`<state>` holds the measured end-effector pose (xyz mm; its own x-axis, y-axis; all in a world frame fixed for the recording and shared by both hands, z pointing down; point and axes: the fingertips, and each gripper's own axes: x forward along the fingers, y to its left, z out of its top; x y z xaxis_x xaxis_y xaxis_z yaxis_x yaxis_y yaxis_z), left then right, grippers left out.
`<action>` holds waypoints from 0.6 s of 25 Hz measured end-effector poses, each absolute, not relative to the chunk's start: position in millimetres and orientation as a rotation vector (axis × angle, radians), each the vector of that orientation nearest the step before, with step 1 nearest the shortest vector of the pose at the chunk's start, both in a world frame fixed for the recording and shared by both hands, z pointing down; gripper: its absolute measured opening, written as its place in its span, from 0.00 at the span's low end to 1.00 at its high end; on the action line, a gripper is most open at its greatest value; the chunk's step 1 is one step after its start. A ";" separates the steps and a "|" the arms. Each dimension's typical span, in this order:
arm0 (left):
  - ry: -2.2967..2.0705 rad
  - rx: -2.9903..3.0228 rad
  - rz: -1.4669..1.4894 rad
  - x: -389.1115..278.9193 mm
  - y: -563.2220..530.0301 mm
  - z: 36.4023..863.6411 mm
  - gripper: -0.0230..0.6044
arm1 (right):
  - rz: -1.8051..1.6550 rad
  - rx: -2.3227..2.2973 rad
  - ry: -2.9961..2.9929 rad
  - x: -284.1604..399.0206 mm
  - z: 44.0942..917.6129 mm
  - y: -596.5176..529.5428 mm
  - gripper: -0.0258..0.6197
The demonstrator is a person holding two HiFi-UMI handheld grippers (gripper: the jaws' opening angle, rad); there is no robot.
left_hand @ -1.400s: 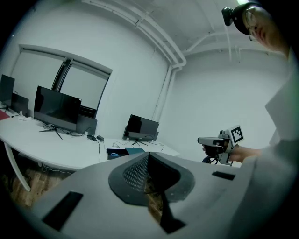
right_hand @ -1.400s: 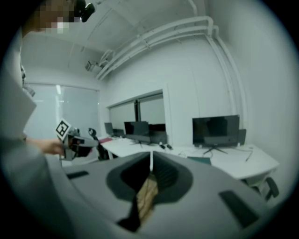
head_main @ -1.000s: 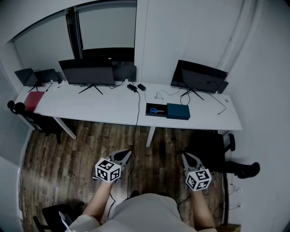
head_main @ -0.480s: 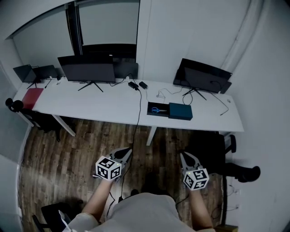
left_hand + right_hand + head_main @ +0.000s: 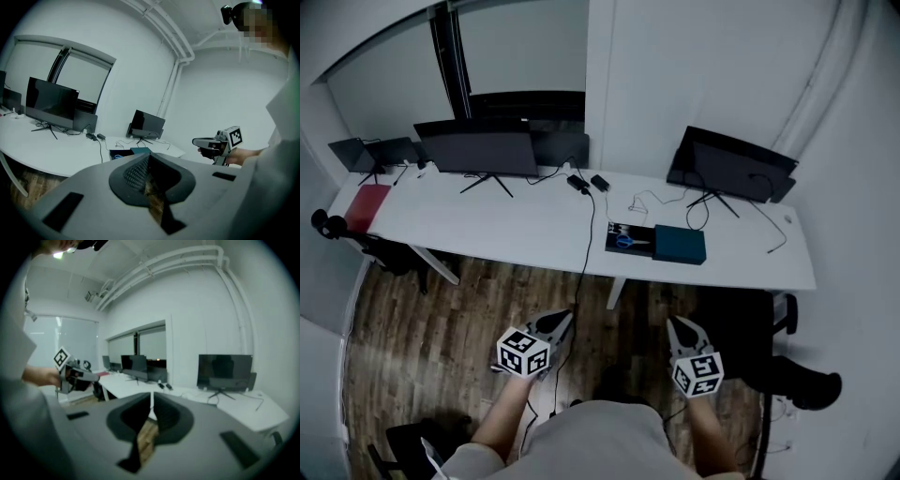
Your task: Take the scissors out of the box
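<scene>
While the scissors (image 5: 624,241) lie inside the open black box (image 5: 612,247) on the white bench (image 5: 506,220), a teal case (image 5: 680,246) sits just right of the box. The left hand-held gripper (image 5: 563,319) and the right hand-held gripper (image 5: 674,324) hang well short of the box, over the wooden floor (image 5: 441,319), both with jaws closed on nothing.

White desk (image 5: 506,220) along the wall: one dark monitor (image 5: 478,150) left of centre, a second monitor (image 5: 736,169) near the right end. Red folder (image 5: 370,206) flat at the left end; black cable (image 5: 586,244) drops over the front edge toward the wood floor (image 5: 422,319).
</scene>
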<state>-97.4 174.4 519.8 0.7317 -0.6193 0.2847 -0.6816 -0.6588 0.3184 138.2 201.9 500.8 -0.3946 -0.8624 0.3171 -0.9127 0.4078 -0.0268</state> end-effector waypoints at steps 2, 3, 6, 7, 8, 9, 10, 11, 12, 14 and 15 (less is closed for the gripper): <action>-1.009 2.524 0.212 -89.9 158.9 521.5 0.09 | 0.259 1.525 -2.424 140.9 501.5 184.3 0.10; -1.013 2.524 0.214 -85.7 151.4 521.9 0.09 | 0.256 1.512 -2.434 143.1 502.1 175.0 0.10; -1.024 2.528 0.213 -71.7 127.7 519.9 0.09 | 0.261 1.489 -2.456 153.5 501.6 146.0 0.10; -1.029 2.529 0.211 -67.5 119.8 518.8 0.09 | 0.262 1.483 -2.463 156.9 500.7 136.7 0.10; -1.037 2.529 0.209 -63.7 112.1 517.9 0.09 | 0.263 1.476 -2.470 160.0 500.2 128.1 0.10; -1.045 2.528 0.209 -60.1 104.9 517.5 0.09 | 0.263 1.467 -2.477 162.9 500.1 120.0 0.10; -1.053 2.526 0.208 -56.6 98.2 517.6 0.09 | 0.264 1.455 -2.483 165.8 500.8 112.4 0.10; -1.061 2.523 0.207 -53.0 92.0 518.1 0.09 | 0.266 1.440 -2.488 168.9 502.3 105.4 0.10; -1.069 2.520 0.208 -49.2 86.1 518.9 0.09 | 0.271 1.425 -2.494 172.2 504.2 98.8 0.10; -1.085 2.518 0.214 -41.9 75.0 520.2 0.09 | 0.280 1.397 -2.507 178.6 507.7 86.3 0.10; -1.093 2.517 0.218 -38.6 69.9 520.5 0.09 | 0.282 1.383 -2.514 181.2 508.7 80.4 0.10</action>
<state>-38.6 69.9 520.5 0.6845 -0.6690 0.2897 -0.7290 -0.6219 0.2861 181.2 80.4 508.7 -0.5141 -0.7977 0.3152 -0.8478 0.5284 -0.0454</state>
